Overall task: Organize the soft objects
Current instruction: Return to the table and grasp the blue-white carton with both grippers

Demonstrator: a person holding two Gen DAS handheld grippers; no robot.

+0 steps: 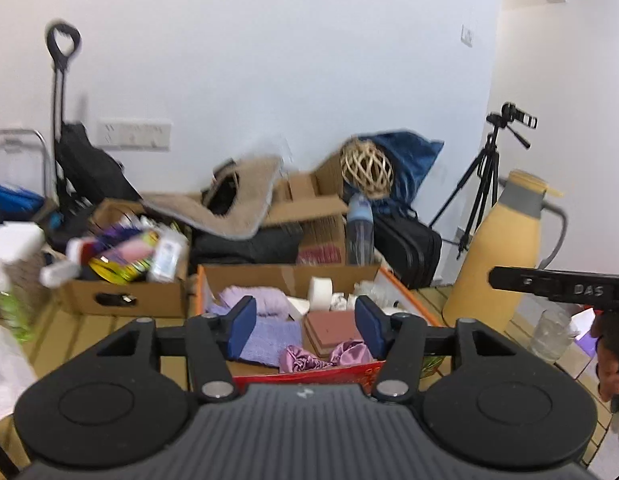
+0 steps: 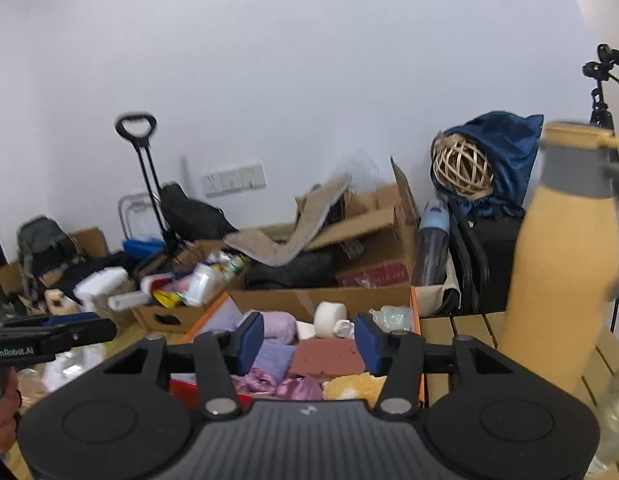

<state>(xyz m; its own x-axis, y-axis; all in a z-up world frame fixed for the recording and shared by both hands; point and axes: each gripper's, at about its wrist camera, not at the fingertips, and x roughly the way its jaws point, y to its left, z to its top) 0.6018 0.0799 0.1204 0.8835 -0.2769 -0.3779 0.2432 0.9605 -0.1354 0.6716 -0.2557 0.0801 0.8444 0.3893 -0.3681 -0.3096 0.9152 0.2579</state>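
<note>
White wall backs a cluttered floor of boxes and bags, and a slatted wooden table [image 1: 433,300] carries the work.

From the left wrist view, the left gripper [image 1: 305,330] hovers with its blue pads wide apart and nothing between them, aimed down into an open cardboard box [image 1: 289,276] that sits on the table. The soft things already lie gathered in it, probably so both tools can reach them from the near side: a lilac knitted cloth [image 1: 269,340], a fluffy lilac towel [image 1: 253,298], a pink satin scrunchie [image 1: 325,356], a brick-red foam block [image 1: 333,330] and a white tape roll [image 1: 320,291]. The right tool shows at the right edge, held in a hand. A tall yellow jug [image 1: 497,248] stands just beside the box's right wall, with a clear glass [image 1: 551,332] near it, so room on that side looks tight.

From the right wrist view, the right gripper [image 2: 309,344] is likewise spread open and empty, poised over the same box. A yellow sponge [image 2: 355,388] lies in the near right corner, touching the foam block. The jug crowds the right; a swing that way risks knocking it. The near rim is low and unobstructed, which I judge the easiest way in.
</note>
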